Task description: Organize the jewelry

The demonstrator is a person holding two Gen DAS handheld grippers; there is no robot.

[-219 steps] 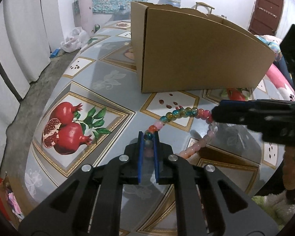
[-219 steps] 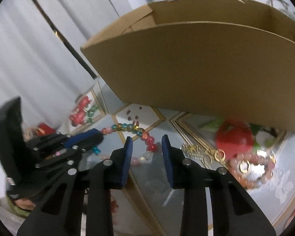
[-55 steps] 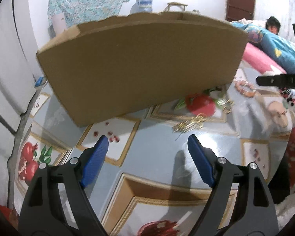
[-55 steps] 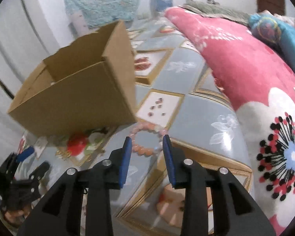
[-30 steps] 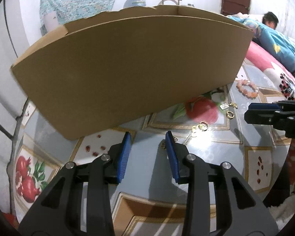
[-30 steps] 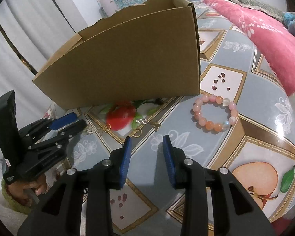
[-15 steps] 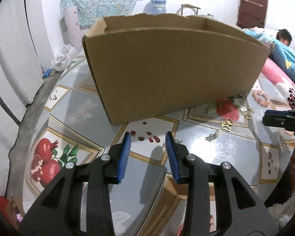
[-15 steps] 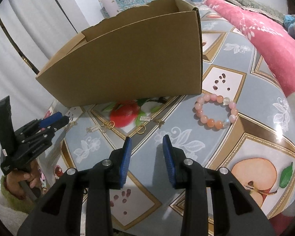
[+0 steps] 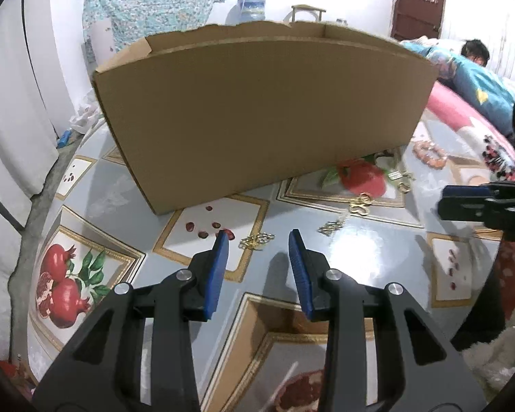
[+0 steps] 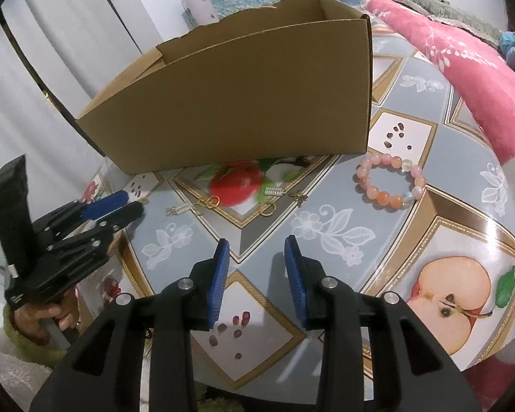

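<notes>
My left gripper [image 9: 258, 235] stands open and empty above the table, and a small gold chain piece [image 9: 257, 240] lies on the cloth just past its fingertips. More gold earrings [image 9: 360, 204] lie to the right, in front of the open cardboard box [image 9: 257, 113]. My right gripper [image 10: 256, 243] is open with nothing between its pads, low over the cloth. Ahead of it to the right lies a pink bead bracelet [image 10: 389, 182]. Gold hoops [image 10: 211, 202] and a silver bar clip [image 10: 274, 191] sit near the box [image 10: 240, 96]. Left gripper [image 10: 130, 204] shows at far left.
A fruit-patterned tablecloth [image 10: 446, 295] covers the round table, whose edge curves close below both grippers. A pink blanket [image 10: 463, 51] lies behind on the right. A person [image 9: 473, 51] lies in the far background. My right gripper [image 9: 446, 202] reaches in from the right edge.
The left gripper has drawn back from the box and shifted right, so the gold chain piece now lines up with its fingertips. The right gripper has hardly moved. Both jaw gaps are unchanged.
</notes>
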